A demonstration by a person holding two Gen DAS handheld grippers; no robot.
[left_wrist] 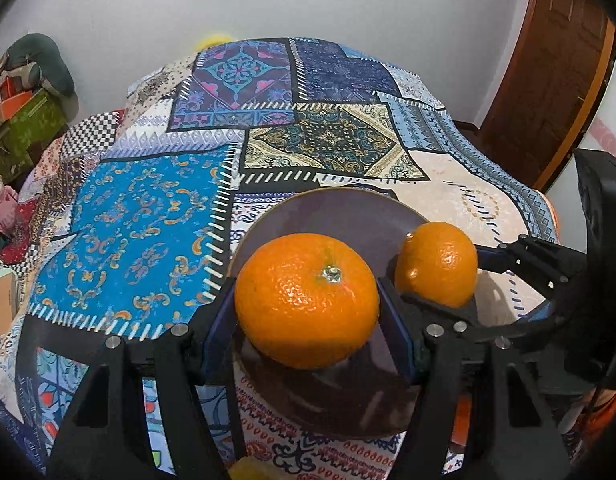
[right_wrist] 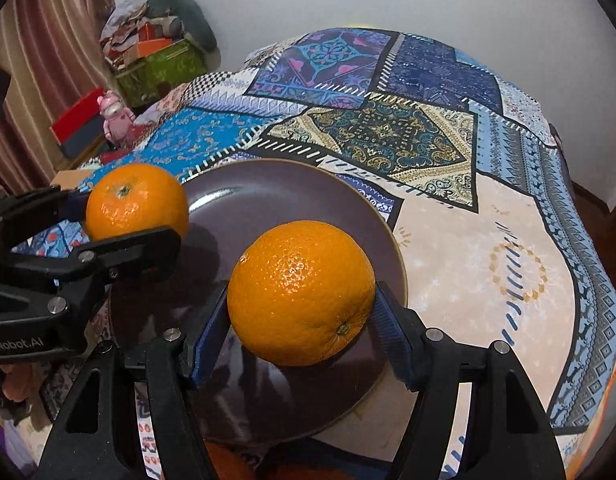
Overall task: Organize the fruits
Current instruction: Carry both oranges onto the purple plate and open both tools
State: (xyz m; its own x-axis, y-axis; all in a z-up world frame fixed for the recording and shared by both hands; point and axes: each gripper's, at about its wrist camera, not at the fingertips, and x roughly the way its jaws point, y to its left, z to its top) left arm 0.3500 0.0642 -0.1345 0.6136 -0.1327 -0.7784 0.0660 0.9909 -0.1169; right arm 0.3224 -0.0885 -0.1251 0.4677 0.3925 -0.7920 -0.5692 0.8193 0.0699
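Two oranges in play over one dark plate [right_wrist: 268, 196], and each pair of tongs has one. The left tongs [left_wrist: 307, 304] are clamped on the left orange [left_wrist: 307, 300], stem end up, the blue pads [left_wrist: 396, 332] pressed to both of its sides; seen from the right wrist, the same fruit [right_wrist: 137, 200] hangs at the plate's left rim with the left tongs [right_wrist: 120, 220] coming in from the left edge of the picture. The right tongs [right_wrist: 302, 316] are clamped on the right orange [right_wrist: 302, 292], stem end turned down toward the camera, blue pads [right_wrist: 392, 332] gripping it on either side, and it sits over the near part of the plate. From the left wrist, that right orange [left_wrist: 438, 264] shows at the plate's [left_wrist: 332, 216] right edge, the right tongs [left_wrist: 456, 276] reaching in from the right. Whether either fruit touches the plate or hangs just above it, I cannot tell. The plate itself rests on the patchwork cloth [left_wrist: 148, 220] covering the surface, blue, gold and cream panels running off to the far side. Beyond the surface on the left, a green box [right_wrist: 164, 68] piled with clutter and a small pink figure [right_wrist: 114, 114] stand by the curtain.
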